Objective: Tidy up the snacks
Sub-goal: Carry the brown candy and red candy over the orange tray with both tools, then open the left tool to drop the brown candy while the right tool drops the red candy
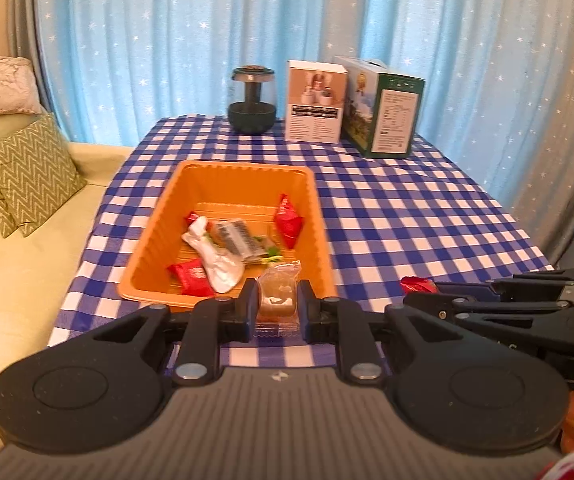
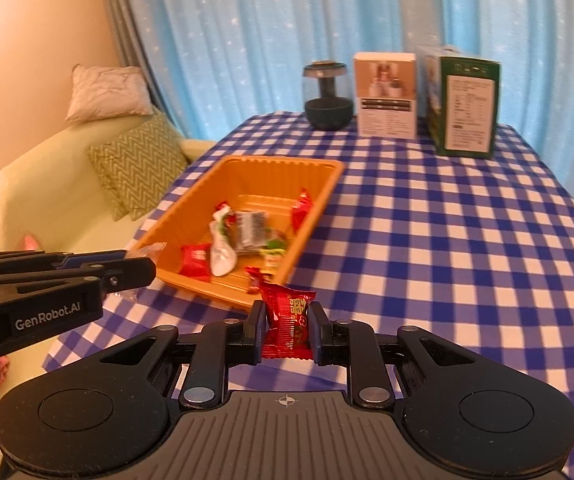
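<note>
1. Blue-and-white checked tablecloth (image 2: 427, 240) is covering the table; at the far edge a dark green mushroom-shaped lamp (image 1: 252, 100), a white cardboard box (image 1: 315, 101) and a green cardboard box (image 1: 383, 110) are standing, not part of the job.
2. Orange ribbed plastic tray (image 1: 155, 236) is sitting mid-table and holding most of the snacks already: red foil packets (image 1: 288, 222), a white crumpled wrapper (image 1: 217, 258), a grey barcode-printed packet (image 1: 234, 236). Sorting is looking mostly done.
3. Left gripper (image 1: 277, 310) is clenching a clear-wrapped brown cake square (image 1: 277, 300), hovering just at the tray's near rim; not yet dropped in.
4. Right gripper (image 2: 287, 328) is grasping a red foil candy packet (image 2: 289, 320), sitting near the tray's near right corner, over the cloth, not yet over the tray.
5. Left to do, as I judge it: both held snacks are needing release into the tray. No other loose snacks are showing on the cloth, though the near edge is hidden behind the grippers.
</note>
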A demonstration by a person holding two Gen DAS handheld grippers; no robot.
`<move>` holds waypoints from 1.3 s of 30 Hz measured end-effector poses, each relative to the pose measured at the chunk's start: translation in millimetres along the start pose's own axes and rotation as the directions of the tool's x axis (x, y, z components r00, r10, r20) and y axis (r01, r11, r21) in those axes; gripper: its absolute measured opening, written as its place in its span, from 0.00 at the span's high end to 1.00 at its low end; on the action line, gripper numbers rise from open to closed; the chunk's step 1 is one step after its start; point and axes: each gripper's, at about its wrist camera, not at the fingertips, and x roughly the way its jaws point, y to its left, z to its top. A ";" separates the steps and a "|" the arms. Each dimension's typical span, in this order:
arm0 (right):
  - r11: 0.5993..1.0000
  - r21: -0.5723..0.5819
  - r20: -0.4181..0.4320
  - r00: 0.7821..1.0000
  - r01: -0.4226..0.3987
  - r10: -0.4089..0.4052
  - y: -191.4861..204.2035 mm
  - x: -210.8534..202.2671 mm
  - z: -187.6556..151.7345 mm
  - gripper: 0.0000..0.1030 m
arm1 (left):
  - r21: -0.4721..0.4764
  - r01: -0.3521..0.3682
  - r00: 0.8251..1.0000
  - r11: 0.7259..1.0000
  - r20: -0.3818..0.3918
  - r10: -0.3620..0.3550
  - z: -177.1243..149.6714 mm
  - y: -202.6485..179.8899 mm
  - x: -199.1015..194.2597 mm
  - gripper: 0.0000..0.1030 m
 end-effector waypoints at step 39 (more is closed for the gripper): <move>0.997 -0.028 -0.096 0.993 -0.068 0.065 9.1 141.9 67.8 0.78 | 0.004 0.002 0.993 1.000 -0.121 -0.001 41.3 72.1 123.4 0.82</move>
